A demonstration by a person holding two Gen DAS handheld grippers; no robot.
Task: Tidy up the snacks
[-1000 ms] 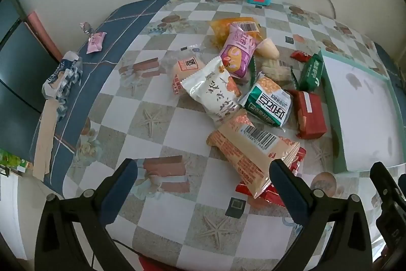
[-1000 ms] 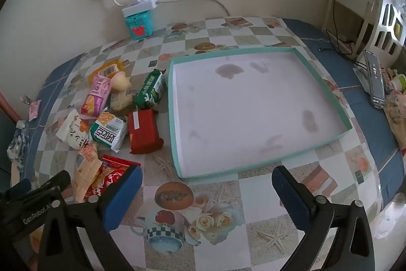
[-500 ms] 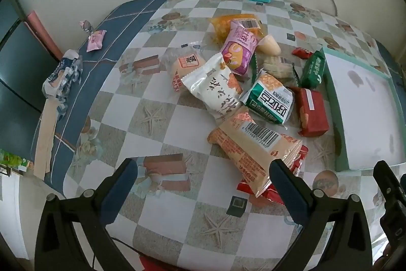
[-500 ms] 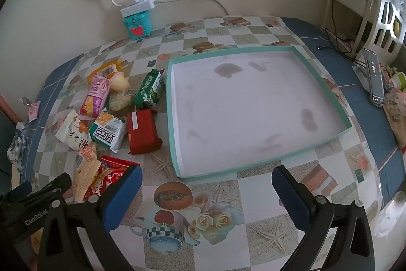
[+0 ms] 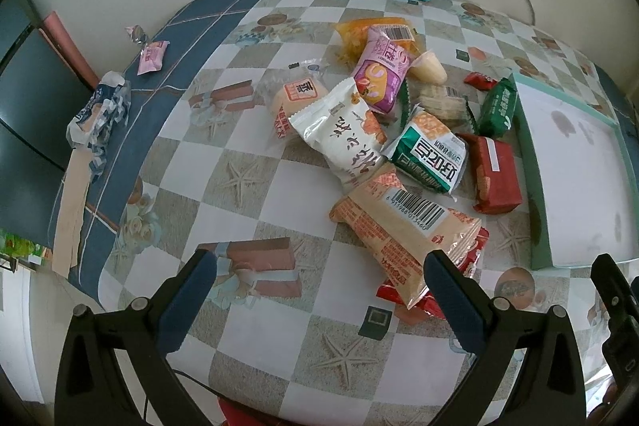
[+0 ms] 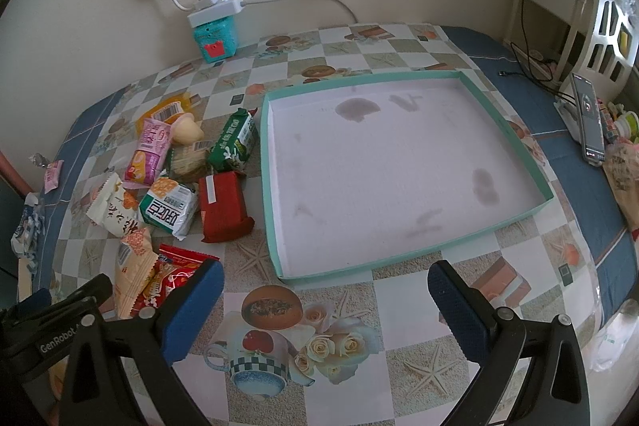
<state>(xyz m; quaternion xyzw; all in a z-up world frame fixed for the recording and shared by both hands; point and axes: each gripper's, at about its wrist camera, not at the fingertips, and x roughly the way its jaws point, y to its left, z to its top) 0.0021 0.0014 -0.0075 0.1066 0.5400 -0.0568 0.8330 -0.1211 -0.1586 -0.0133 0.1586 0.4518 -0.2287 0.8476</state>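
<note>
Beige packet [image 5: 403, 226], nearest the gaping, empty left tool [image 5: 319, 290], was best pinched across its middle; right tool [image 6: 325, 300] likewise gaped empty.

Your right gripper [image 6: 325, 290] hangs wide apart at the bottom of the frame, holding nothing. Above it, centre-right, sits the teal-rimmed tray [image 6: 505, 130], its white floor stained. Snack packets [image 6: 179, 186] crowd the left, a red packet [image 6: 223, 206] just beside the tray's left wall, perhaps touching it.
</note>
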